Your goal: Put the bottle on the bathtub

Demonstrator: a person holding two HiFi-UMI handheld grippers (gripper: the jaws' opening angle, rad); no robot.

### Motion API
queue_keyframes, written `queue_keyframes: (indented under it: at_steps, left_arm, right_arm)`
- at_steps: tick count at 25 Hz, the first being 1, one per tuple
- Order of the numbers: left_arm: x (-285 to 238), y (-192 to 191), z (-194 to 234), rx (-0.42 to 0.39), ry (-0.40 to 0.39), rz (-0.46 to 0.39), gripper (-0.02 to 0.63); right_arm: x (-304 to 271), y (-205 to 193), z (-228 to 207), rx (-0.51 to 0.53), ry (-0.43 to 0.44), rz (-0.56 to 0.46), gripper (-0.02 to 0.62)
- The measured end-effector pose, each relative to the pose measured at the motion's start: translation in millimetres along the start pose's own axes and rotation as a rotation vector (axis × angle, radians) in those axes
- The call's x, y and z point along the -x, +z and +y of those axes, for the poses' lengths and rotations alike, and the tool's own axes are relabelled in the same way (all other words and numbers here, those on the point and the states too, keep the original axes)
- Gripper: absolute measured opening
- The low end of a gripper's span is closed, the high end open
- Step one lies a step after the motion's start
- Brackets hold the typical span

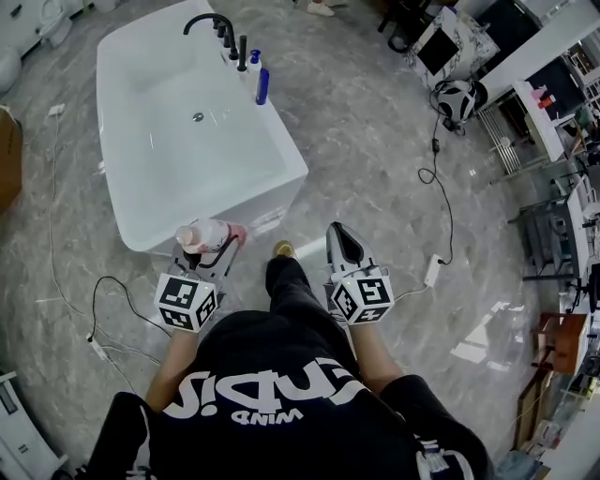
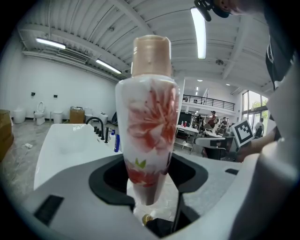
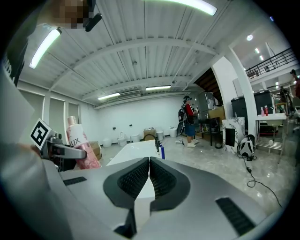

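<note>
A white bottle (image 2: 149,126) with red flowers and a beige cap stands upright between the jaws of my left gripper (image 2: 149,187), which is shut on its lower part. In the head view the bottle (image 1: 208,234) is just in front of the near end of the white bathtub (image 1: 141,66), with my left gripper (image 1: 214,251) below the tub's rim. The right gripper view also catches the bottle (image 3: 80,149) at the left. My right gripper (image 3: 149,174) is shut with nothing in it; it (image 1: 341,244) hangs to the right of the tub, over the floor.
A black faucet (image 1: 214,22) and a blue bottle (image 1: 262,86) stand on the tub's far right rim. Cables (image 1: 441,178) and a power strip (image 1: 432,270) lie on the marble floor at the right. Shelves and furniture (image 1: 562,112) line the far right. A person (image 3: 188,121) stands in the distance.
</note>
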State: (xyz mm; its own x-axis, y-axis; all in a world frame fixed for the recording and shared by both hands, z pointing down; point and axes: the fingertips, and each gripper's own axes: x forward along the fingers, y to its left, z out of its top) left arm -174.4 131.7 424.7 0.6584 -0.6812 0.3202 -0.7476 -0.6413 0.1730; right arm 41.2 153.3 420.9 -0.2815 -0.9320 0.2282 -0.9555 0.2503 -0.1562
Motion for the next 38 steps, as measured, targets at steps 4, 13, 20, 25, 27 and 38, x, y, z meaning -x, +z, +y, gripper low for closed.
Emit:
queue_keyframes:
  at_steps: [4, 13, 20, 25, 27, 38]
  left_arm:
    - [-54, 33, 2, -0.011, 0.004, -0.001, 0.244]
    - [-138, 84, 13, -0.021, 0.041, -0.018, 0.244]
    - [-179, 105, 33, -0.033, 0.072, -0.014, 0.244]
    - [-195, 112, 51, -0.041, 0.064, 0.003, 0.244]
    - [-202, 112, 56, -0.047, 0.056, 0.015, 0.244]
    - [-263, 97, 97, -0.05, 0.002, 0.062, 0.244]
  right_arm:
    - [-34, 23, -43, -0.014, 0.015, 0.001, 0.025]
    - [-104, 52, -111, -0.023, 0.076, 0.015, 0.025]
    - [-145, 68, -139, -0.022, 0.097, 0.014, 0.026]
    - [-168, 69, -137, -0.043, 0.096, 0.016, 0.026]
    - [-174, 67, -135, -0.047, 0.096, 0.022, 0.026]
    - [-226, 55, -147, -0.048, 0.044, 0.059, 0.025]
